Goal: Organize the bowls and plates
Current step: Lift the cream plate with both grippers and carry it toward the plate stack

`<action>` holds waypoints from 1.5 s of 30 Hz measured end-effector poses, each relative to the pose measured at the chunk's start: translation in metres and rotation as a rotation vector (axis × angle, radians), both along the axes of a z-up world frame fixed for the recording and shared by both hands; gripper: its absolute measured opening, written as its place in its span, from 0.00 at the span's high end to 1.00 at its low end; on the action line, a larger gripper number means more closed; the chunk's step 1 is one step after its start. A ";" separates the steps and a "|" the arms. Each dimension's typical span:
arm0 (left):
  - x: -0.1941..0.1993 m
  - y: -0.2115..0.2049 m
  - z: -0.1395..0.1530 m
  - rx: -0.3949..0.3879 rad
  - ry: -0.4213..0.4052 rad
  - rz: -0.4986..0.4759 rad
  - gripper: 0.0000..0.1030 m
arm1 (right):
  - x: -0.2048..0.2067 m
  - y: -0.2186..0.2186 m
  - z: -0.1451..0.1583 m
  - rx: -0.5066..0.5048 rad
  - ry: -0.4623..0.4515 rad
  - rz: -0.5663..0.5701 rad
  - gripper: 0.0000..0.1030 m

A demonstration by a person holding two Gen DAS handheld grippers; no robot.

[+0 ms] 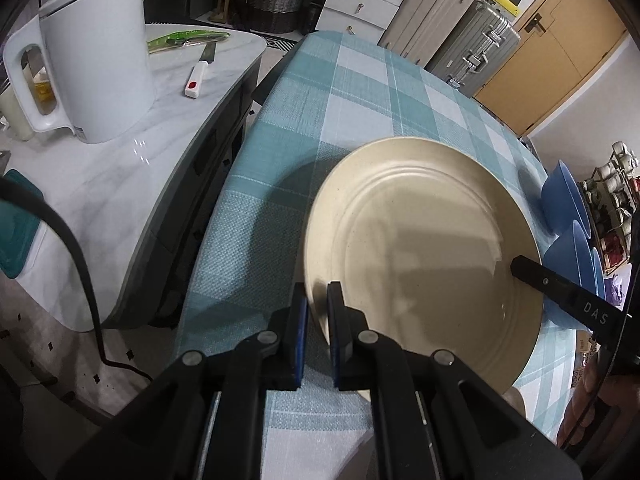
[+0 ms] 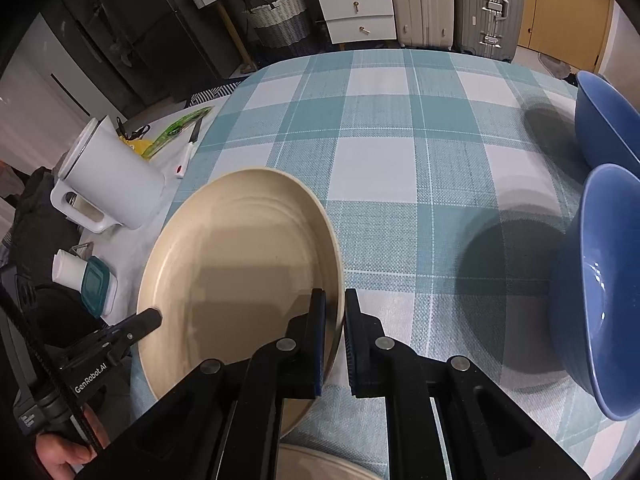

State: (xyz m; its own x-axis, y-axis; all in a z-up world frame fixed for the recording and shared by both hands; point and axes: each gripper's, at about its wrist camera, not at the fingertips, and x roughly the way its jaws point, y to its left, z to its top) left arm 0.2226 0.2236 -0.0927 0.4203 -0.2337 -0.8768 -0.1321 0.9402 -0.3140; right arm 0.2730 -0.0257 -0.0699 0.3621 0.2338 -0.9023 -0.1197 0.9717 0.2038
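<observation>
A cream plate [image 1: 424, 248] is held above the checked tablecloth [image 1: 320, 120], tilted. My left gripper [image 1: 317, 300] is shut on its left rim. My right gripper [image 2: 335, 304] is shut on its right rim; the plate also shows in the right wrist view [image 2: 240, 264]. The right gripper's finger shows in the left wrist view [image 1: 560, 292], and the left gripper shows in the right wrist view [image 2: 132, 328]. Two blue bowls [image 2: 592, 292] [image 2: 604, 128] stand on the table to the right. Part of another cream plate [image 2: 320, 464] lies below the held one.
A white kettle [image 1: 88, 60] stands on a marble side table [image 1: 120, 184] to the left, with a knife [image 1: 200, 72] and green packet [image 1: 184, 38]. A teal-lidded container [image 2: 96, 284] sits there too. Drawers, a basket and suitcases stand beyond the table.
</observation>
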 end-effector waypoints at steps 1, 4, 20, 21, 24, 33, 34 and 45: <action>-0.001 0.000 0.001 -0.001 -0.001 -0.001 0.94 | -0.001 0.000 0.001 -0.001 -0.001 0.001 0.92; -0.003 -0.001 0.004 -0.003 -0.008 -0.004 0.94 | -0.002 -0.001 0.006 -0.004 -0.012 0.000 0.92; -0.021 -0.010 0.021 0.001 -0.021 0.003 0.93 | -0.022 -0.008 0.030 0.008 -0.038 0.003 0.92; -0.023 -0.011 0.022 0.003 -0.021 0.004 0.93 | -0.024 -0.009 0.032 0.009 -0.041 0.004 0.92; -0.030 -0.015 0.026 0.006 -0.023 0.001 0.93 | -0.032 -0.013 0.037 0.010 -0.045 0.002 0.93; -0.058 -0.028 0.035 0.037 -0.036 -0.006 0.93 | -0.067 -0.020 0.044 -0.007 -0.065 0.009 0.93; -0.062 -0.029 0.036 0.042 -0.041 -0.003 0.92 | -0.072 -0.021 0.044 0.001 -0.068 0.009 0.92; -0.102 -0.045 0.023 0.061 -0.026 -0.016 0.92 | -0.118 -0.037 0.032 0.021 -0.060 0.005 0.93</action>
State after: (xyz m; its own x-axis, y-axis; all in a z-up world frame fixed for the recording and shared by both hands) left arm 0.1208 0.1784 -0.0696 0.4397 -0.1866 -0.8785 -0.1096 0.9597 -0.2587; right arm 0.1546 -0.0629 -0.0375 0.4145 0.2543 -0.8738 -0.1376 0.9666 0.2160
